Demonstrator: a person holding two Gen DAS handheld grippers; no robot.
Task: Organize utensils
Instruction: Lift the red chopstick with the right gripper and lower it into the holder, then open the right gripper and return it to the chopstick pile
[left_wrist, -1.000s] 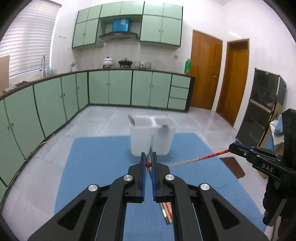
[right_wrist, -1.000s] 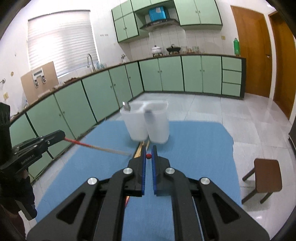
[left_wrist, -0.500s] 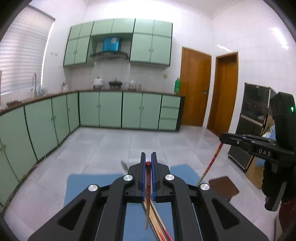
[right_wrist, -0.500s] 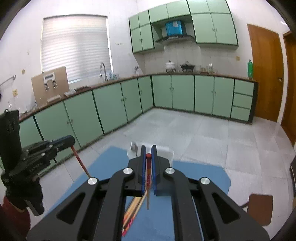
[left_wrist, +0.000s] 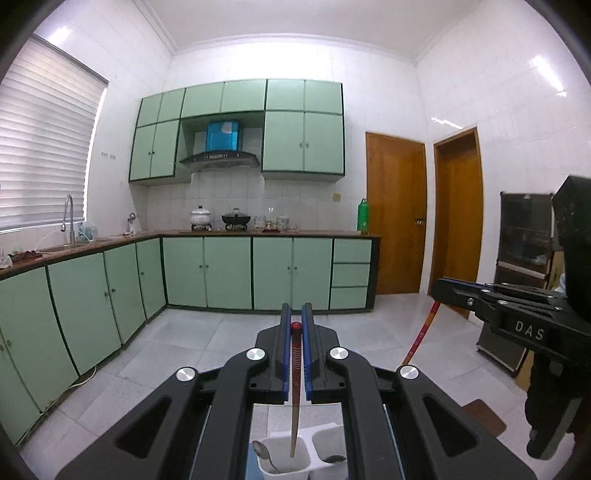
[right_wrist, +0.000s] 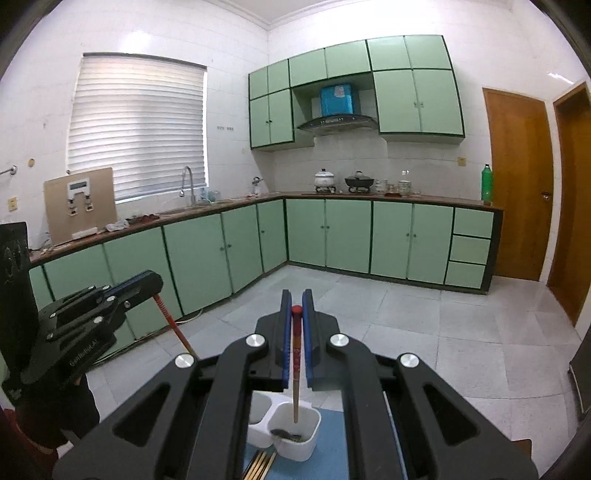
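Chopsticks hang from both grippers: the left gripper is clamped on a red-topped wooden chopstick dangling above a white plastic two-compartment holder, and the right gripper pinches a second red-topped chopstick over that holder's other compartment.

Two grippers: left gripper, right gripper. Two held chopsticks: first chopstick, second chopstick. One two-compartment white holder. One spoon. Loose chopsticks: uncountable.

I lift both grippers: left chopstick and right chopstick swing from level to upright, tips above white holder.
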